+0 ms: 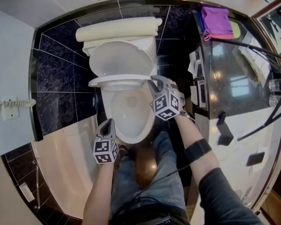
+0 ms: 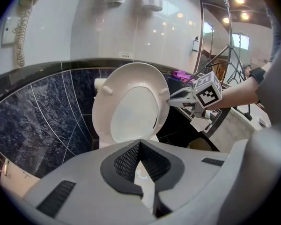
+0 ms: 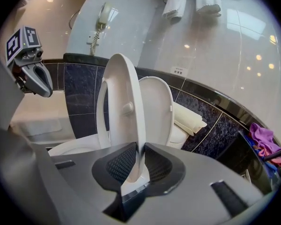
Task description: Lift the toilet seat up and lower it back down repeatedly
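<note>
Right claw [image 3: 138, 154]: closed on the free front rim of the toilet seat [image 3: 124, 102]. Both ribbed pads press the rim, one on each face, so the seat is carried by the grip and not by its own balance.
Seat position: standing steeply on its hinge, rising directly ahead of and above the right claw. It is well clear of the bowl [image 1: 129, 118], which lies open below and to the claw's left.
Lid [image 3: 157, 108]: raised, behind the seat on the far side from the right claw. A gap shows between seat and lid, so the seat is not yet resting back.
Reason for grip point: the front rim is farthest from the hinge, which gives the most leverage for swinging the seat either way.
Left claw [image 2: 139, 146]: empty, with the tips appearing to meet, though the angle is awkward. The seat is ahead of it and untouched.
Left claw role: judged idle, held low at the bowl's front edge, out of the seat's arc.
Stage: judged near the top of a lift.
Risk: if the pinch slips, the seat falls onto the bowl.
</note>
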Tool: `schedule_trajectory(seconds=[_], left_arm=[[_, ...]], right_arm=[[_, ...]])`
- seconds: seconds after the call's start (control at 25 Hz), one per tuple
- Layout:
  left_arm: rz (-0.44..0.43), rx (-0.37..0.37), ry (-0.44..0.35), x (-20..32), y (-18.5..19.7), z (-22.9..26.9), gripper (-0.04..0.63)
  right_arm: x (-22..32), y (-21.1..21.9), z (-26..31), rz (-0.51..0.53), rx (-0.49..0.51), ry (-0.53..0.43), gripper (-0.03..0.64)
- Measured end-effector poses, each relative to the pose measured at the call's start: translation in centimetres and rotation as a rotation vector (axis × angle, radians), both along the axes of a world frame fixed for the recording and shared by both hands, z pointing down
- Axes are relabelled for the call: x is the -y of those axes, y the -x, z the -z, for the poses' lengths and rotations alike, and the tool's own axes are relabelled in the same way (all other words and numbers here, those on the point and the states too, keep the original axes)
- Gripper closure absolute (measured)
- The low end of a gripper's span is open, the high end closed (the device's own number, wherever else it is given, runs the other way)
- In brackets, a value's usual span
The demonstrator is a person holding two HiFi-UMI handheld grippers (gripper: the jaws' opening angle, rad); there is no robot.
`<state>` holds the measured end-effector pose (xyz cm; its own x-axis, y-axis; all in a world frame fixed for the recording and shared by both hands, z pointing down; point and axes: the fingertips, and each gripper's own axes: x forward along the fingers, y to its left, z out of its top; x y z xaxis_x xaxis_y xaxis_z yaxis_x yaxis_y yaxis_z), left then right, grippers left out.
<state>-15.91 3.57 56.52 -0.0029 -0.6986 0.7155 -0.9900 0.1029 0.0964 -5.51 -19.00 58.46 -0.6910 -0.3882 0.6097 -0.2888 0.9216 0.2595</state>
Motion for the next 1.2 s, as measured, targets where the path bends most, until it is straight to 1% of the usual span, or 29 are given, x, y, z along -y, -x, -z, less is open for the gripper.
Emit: schedule_trajectory(seconds=[0.44, 0.68, 0.88, 0.96, 1.2], left_arm=[[-0.044, -0.011, -0.045, 0.1, -1.1, -1.6, 0.597], [-0.064, -0.013, -0.071, -0.8, -1.3, -1.8, 0.597], [-0.074, -0.002, -0.098, -1.8, -1.4, -2.2, 0.597], [-0.075, -0.005, -0.092, -2.5, -1.7, -2.7, 0.597], [-0.042, -0.068, -0.049, -5.9, -3.1, -5.5, 0.597]], right_arm=[[-6.9, -2.9, -1.5, -0.001, -0.059, -0.045, 0.541], [-10.5, -4.3, -2.9, -0.018, -0.097, -0.06, 0.541], [-13.4, -5.6, -4.6, -0.011, -0.134, -0.059, 0.54], [-14.6, -6.2, -5.5, -0.012, -0.152, -0.056, 0.54], [-17.8, -7.7, -7.7, -0.033, -0.191, -0.017, 0.543]])
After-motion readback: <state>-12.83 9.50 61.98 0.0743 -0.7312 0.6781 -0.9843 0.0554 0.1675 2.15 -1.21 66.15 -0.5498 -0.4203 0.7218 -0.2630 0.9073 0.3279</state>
